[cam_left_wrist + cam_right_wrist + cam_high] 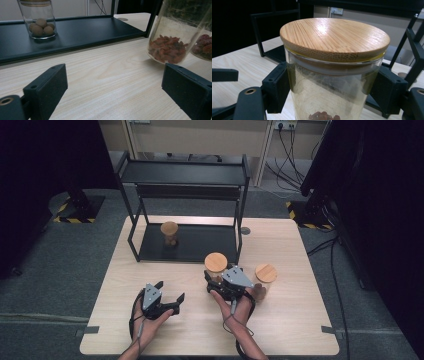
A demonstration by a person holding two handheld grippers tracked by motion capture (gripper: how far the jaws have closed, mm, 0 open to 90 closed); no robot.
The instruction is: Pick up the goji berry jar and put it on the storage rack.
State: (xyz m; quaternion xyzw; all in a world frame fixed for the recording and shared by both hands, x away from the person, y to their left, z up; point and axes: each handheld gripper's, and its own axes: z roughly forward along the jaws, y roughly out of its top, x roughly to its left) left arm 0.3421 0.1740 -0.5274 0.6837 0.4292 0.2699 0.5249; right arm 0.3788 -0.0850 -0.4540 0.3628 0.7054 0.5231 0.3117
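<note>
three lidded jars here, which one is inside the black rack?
The jar of pale round balls, standing on the rack's bottom shelf. The other two jars, one clamped in the right tongs, are out on the table.

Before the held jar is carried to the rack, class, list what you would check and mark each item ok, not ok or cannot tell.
1. Right gripper fingers pressed on both sides of the glass jar: ok.
2. Bamboo lid seated flat on it: ok.
3. Jar upright: not ok, it leans in the left gripper view.
4. Free space on the rack's lower shelf beside the jar of round balls: ok.
5. Left gripper open, holding nothing: ok.
6. Jar clear of the table: cannot tell.
</note>
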